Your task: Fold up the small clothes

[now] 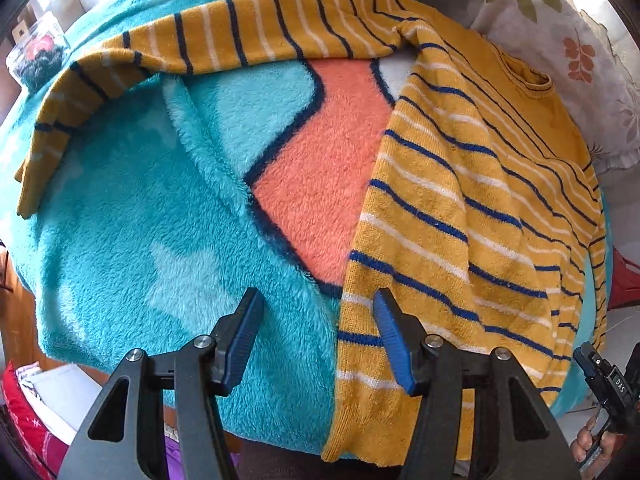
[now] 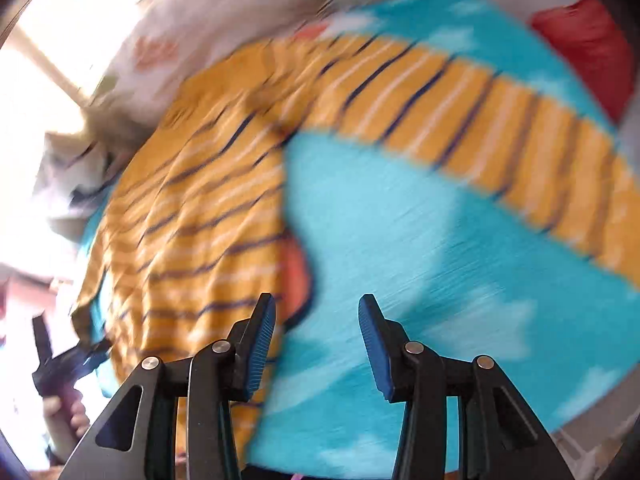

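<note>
A small yellow sweater (image 1: 472, 216) with navy and white stripes lies on a fluffy turquoise blanket (image 1: 132, 220). Its body is folded in half lengthwise at the right, and one sleeve (image 1: 224, 36) stretches out to the left along the far side. My left gripper (image 1: 318, 304) is open and empty, hovering over the sweater's left edge near the hem. In the blurred right wrist view the sweater (image 2: 192, 216) lies at the left with its sleeve (image 2: 500, 132) reaching right. My right gripper (image 2: 318, 312) is open and empty above the blanket (image 2: 420, 260), beside the sweater's edge.
A floral pillow (image 1: 576, 40) lies beyond the sweater at the far right. The blanket has an orange patch (image 1: 320, 168) outlined in navy. Red fabric (image 2: 584, 44) lies past the blanket's far edge. The right gripper's handle and hand (image 1: 608, 392) show at the lower right.
</note>
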Available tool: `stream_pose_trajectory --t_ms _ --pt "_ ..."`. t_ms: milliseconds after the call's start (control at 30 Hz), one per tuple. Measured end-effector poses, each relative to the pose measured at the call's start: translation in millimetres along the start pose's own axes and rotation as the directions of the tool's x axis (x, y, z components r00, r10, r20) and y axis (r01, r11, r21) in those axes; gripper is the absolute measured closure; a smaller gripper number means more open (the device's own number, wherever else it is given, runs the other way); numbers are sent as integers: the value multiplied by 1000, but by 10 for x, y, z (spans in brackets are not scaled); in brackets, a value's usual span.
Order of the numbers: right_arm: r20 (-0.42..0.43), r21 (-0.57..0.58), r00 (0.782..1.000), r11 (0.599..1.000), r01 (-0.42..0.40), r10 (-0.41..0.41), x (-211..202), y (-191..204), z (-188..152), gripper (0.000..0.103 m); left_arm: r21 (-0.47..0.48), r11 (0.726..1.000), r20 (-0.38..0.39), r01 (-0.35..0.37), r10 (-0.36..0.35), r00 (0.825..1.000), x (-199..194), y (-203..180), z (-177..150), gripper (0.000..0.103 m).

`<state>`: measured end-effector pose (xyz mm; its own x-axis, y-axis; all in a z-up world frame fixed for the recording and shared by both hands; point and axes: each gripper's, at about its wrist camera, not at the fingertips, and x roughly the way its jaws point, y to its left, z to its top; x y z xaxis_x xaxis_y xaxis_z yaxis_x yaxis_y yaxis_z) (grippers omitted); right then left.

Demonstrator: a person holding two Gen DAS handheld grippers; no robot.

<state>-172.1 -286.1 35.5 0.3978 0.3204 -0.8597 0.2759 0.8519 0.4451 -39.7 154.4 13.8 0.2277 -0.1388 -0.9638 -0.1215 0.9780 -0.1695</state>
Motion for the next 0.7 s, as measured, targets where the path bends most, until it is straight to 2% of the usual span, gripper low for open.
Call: stream_pose_trajectory --t_ms 33,100,167,233,333,400,433,467,533,600,700 --pt "-24 -10 1000 1000 -16 16 72 35 -51 56 17 1000 6 4 -4 1000 -13 -24 -25 46" --pt "-3 -22 999 999 -32 32 69 89 -154 54 30 999 5 43 -43 999 -20 -56 -86 46" --pt "-36 -7 995 996 -90 90 79 102 -228 54 36 996 5 82 -82 997 -18 -97 -170 40" --pt "-51 12 990 992 -128 128 122 79 -257 53 44 994 23 96 -97 995 -17 -148 -258 35" --pt "-79 33 978 981 -193 195 161 82 -332 53 66 995 41 81 -84 996 -23 -263 -365 35" --pt "-100 22 971 976 -215 217 251 201 -395 53 65 996 46 53 -56 997 -38 -307 -405 61" --pt "-101 -5 974 978 -207 205 279 257 -377 54 57 998 44 27 -30 999 -46 -304 -402 82" --pt "-105 -42 978 982 -184 178 279 318 -396 56 34 999 35 41 -42 999 -63 -284 -388 89" --pt "-140 -102 983 986 -133 118 336 438 -357 92 -42 993 5 108 -108 994 -81 -123 -349 94" --pt "-155 -103 980 984 -143 127 343 445 -305 93 -87 986 -21 142 -144 989 -125 -5 -349 94" --pt "-176 -112 974 980 -166 145 224 438 -338 95 -86 991 -38 102 -105 994 -303 101 -467 95"
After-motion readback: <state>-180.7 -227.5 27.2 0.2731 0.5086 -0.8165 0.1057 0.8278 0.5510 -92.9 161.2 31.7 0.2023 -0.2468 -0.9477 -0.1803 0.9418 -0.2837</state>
